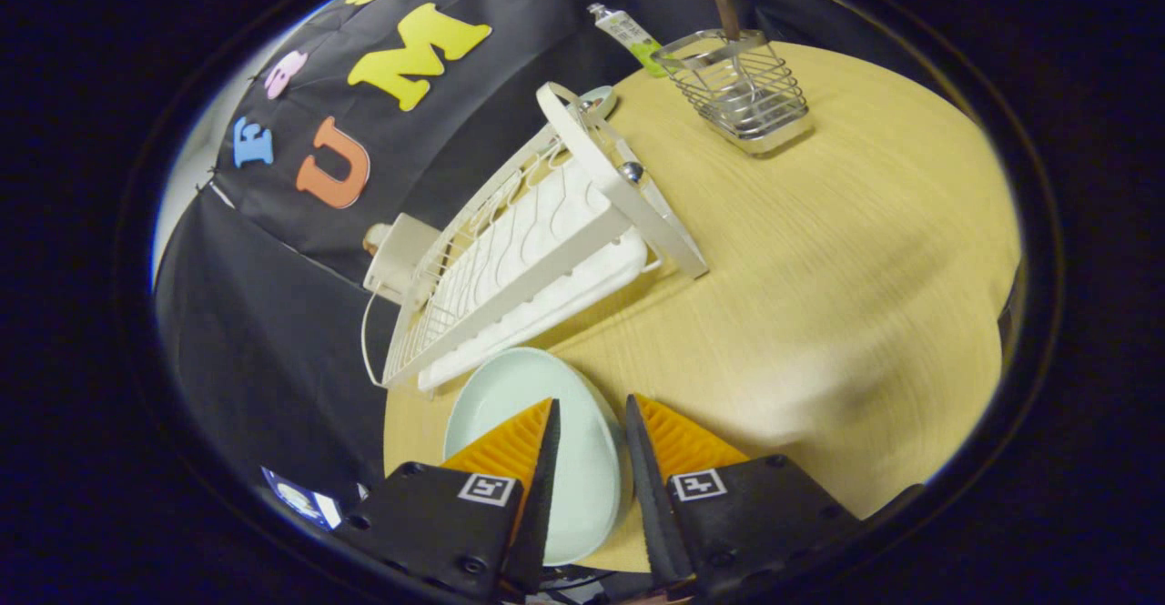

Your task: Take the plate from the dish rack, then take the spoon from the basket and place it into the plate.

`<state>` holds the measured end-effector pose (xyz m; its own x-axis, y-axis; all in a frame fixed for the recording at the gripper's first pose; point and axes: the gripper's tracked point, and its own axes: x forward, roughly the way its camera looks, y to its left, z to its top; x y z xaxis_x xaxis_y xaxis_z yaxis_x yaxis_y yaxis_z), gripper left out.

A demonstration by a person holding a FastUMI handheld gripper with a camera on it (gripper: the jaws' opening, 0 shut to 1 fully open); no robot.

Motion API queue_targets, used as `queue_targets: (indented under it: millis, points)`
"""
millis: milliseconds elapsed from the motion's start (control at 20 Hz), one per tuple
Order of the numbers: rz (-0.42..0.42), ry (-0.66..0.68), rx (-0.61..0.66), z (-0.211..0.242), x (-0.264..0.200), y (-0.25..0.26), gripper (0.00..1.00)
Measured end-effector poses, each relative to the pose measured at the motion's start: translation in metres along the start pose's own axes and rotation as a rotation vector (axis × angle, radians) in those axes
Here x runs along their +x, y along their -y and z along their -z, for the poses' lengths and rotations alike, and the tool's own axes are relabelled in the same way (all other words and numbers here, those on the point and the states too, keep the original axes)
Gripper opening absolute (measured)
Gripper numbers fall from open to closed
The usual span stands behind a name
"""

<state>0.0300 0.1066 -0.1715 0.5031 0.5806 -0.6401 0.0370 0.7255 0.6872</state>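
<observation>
My gripper (590, 428) is shut on the rim of a pale mint plate (582, 487). The left orange finger (510, 446) lies over the plate's inside and the right finger (673, 441) sits outside its rim. The plate is low over the wooden table (819, 296), just in front of the near end of the white dish rack (528, 250). Far beyond the fingers stands a wire basket (742, 95), with the spoon's brown handle (724, 0) sticking up out of it.
The rack runs along the table's left edge, with a white box (399, 255) and a cord at its near end. A green and white tube (628, 36) lies behind the rack's far end. Bare tabletop stretches to the right of the rack.
</observation>
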Motion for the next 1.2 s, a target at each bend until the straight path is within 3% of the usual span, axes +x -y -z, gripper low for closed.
queue_targets:
  millis: [200,450,650,1050,1200]
  points:
    - [0.059,0.143,-0.208,-0.020,-0.025,-0.001,0.55]
    - [0.217,0.440,-0.486,-0.058,-0.078,0.007,0.87]
    - [0.282,0.587,-0.559,-0.081,-0.111,0.015,0.99]
    - [0.362,0.772,-0.618,-0.161,-0.143,0.044,1.00]
    - [0.390,0.774,-0.603,-0.202,-0.133,0.069,1.00]
